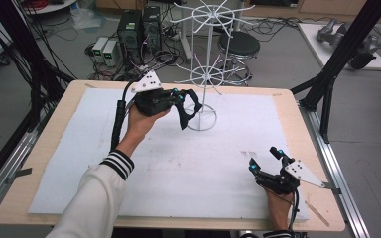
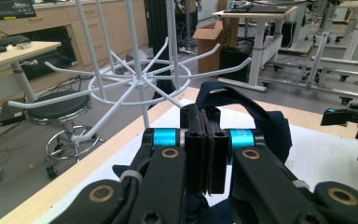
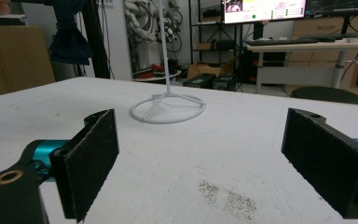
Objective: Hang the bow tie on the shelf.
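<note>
A white wire rack (image 1: 206, 64) with hooked arms stands on a ring base at the back of the white sheet (image 1: 203, 168). My left gripper (image 1: 178, 96) is raised just left of the rack's pole, shut on a dark navy cloth strap (image 1: 186, 113) that hangs from its jaws. In the left gripper view the jaws (image 2: 204, 116) are pressed together on the navy strap (image 2: 261, 121), and the rack's lower arms (image 2: 140, 79) spread close ahead. My right gripper (image 1: 265, 157) rests low at the front right, open with nothing between its jaws (image 3: 200, 158). From there the rack's base (image 3: 168, 108) lies ahead and the navy cloth (image 3: 70, 44) hangs at the upper left.
A wooden table (image 1: 44, 144) carries the white sheet. Black frame posts (image 1: 335, 59) rise at the right edge and cables run along the left. A black stool (image 1: 239, 45) and computer boxes (image 1: 139, 27) stand on the floor behind. Dark specks (image 3: 228, 196) mark the sheet.
</note>
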`<state>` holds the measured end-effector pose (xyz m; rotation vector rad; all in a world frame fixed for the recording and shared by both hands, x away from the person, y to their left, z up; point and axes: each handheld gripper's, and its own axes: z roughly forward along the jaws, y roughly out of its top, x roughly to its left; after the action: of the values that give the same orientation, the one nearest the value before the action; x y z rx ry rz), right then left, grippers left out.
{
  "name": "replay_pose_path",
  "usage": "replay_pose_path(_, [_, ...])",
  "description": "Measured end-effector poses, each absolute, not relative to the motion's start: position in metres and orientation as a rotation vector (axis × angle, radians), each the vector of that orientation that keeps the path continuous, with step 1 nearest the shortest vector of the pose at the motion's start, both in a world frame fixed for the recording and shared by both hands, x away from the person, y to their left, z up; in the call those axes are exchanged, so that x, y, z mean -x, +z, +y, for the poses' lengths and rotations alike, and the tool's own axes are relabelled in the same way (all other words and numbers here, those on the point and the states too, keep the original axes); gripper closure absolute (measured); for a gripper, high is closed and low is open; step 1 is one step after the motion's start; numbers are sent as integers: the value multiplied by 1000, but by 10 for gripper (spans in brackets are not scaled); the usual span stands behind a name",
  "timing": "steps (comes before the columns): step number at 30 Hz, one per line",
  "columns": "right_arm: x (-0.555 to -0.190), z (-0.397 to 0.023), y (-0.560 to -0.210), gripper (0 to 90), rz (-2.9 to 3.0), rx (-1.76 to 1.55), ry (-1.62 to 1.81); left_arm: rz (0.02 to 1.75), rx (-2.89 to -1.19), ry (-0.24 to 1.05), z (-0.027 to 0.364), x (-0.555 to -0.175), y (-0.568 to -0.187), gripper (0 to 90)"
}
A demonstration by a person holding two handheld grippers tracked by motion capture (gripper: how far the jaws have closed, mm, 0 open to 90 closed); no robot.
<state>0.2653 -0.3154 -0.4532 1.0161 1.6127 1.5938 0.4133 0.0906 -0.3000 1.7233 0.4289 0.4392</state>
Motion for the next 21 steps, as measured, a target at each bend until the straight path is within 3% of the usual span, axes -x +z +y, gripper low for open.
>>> replay_pose_path(21, [-265,-316,-453,101,1612,-1021,1600,481,-1728,452,74,-426,-315,885])
